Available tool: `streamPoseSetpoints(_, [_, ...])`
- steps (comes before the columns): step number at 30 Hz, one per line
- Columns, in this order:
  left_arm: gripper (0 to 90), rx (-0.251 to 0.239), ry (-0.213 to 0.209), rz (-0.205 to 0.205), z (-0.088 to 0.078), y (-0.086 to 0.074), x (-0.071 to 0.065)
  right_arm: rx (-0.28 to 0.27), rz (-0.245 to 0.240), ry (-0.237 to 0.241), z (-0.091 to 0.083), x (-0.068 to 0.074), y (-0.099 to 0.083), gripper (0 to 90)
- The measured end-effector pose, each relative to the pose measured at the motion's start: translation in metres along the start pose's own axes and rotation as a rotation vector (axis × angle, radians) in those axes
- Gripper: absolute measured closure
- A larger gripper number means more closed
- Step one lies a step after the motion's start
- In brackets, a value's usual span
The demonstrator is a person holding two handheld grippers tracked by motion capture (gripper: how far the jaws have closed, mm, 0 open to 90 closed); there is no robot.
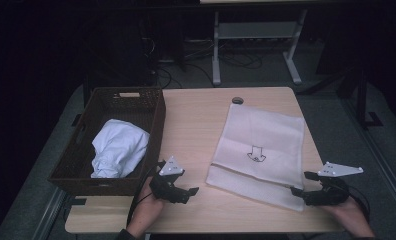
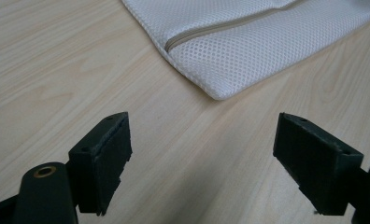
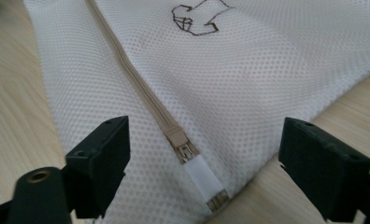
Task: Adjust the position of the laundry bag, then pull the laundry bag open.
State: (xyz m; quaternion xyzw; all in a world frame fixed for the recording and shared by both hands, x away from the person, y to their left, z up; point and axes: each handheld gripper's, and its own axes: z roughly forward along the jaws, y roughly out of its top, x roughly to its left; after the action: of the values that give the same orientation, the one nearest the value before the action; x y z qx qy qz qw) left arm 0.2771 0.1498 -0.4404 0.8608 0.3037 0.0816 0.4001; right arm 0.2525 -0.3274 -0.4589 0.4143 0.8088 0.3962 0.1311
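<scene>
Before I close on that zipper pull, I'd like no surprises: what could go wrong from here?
1. The zipper pull is small and lies flat on the mesh bag; the open right tongs straddle it and may pinch mesh along with it, or miss it.
2. The open left tongs hover short of the bag's corner, holding nothing, so the bag may slide across the table when the pull is tugged.

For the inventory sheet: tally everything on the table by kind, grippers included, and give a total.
Wicker basket: 1
Bundled white cloth in the basket: 1
White mesh zip bag: 1
Hand-held grippers, left gripper and right gripper, both open: 2
Total: 5
</scene>
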Motion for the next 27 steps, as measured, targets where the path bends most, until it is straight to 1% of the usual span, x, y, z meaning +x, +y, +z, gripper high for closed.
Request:
streamPoseSetpoints(3, [19.0,0.003,-0.001,0.002,0.001,0.0,0.0,0.002,0.008,0.007,-0.002,-0.005,-0.003,23.6])
streamPoseSetpoints(4, [19.0,0.006,-0.001,0.004,0.001,0.0,0.0,0.002,0.008,0.007,-0.002,-0.005,-0.003,23.6])
streamPoseSetpoints(5, [19.0,0.009,-0.004,0.006,0.001,0.0,0.0,0.003,0.018,0.014,-0.003,-0.008,-0.005,28.2])
streamPoseSetpoints(6, [19.0,0.009,-0.004,0.006,0.001,0.0,0.0,0.003,0.018,0.014,-0.003,-0.008,-0.005,28.2])
streamPoseSetpoints(7, [19.0,0.01,-0.003,0.006,0.001,0.0,0.0,0.008,0.032,0.018,-0.002,-0.011,-0.007,34.3])
streamPoseSetpoints(9, [19.0,0.01,-0.005,0.005,0.001,0.0,0.0,0.014,0.042,0.023,-0.002,-0.014,-0.009,37.8])
streamPoseSetpoints(10, [19.0,0.01,-0.005,0.005,0.001,0.0,0.0,0.014,0.042,0.023,-0.002,-0.014,-0.009,37.8])
streamPoseSetpoints(13, [19.0,0.007,-0.006,0.005,0.001,0.0,0.0,0.034,0.04,0.043,0.001,-0.016,-0.01,45.0])
streamPoseSetpoints(14, [19.0,0.007,-0.006,0.005,0.001,0.0,0.0,0.034,0.04,0.043,0.001,-0.016,-0.01,45.0])
streamPoseSetpoints(15, [19.0,0.009,-0.006,0.006,0.001,0.0,0.001,0.04,0.04,0.055,0.002,-0.016,-0.012,48.0])
streamPoseSetpoints(20, [18.9,0.012,-0.007,0.004,0.002,0.0,0.0,0.051,0.048,0.068,0.004,-0.017,-0.013,52.1])
streamPoseSetpoints(22, [18.4,0.018,-0.015,0.001,0.003,0.0,0.001,0.052,0.054,0.075,0.004,-0.018,-0.015,55.6])
streamPoseSetpoints(23, [18.2,0.021,-0.027,-0.006,0.004,0.0,0.001,0.049,0.057,0.075,0.004,-0.018,-0.016,57.5])
streamPoseSetpoints(24, [18.2,0.021,-0.027,-0.006,0.004,0.0,0.001,0.049,0.057,0.075,0.004,-0.018,-0.016,57.5])
streamPoseSetpoints(25, [18.2,0.024,-0.029,-0.005,0.004,0.0,0.0,0.047,0.062,0.079,0.004,-0.018,-0.016,62.4])
streamPoseSetpoints(27, [18.1,0.019,-0.035,-0.004,0.004,0.0,0.0,0.05,0.063,0.084,0.005,-0.017,-0.016,67.3])
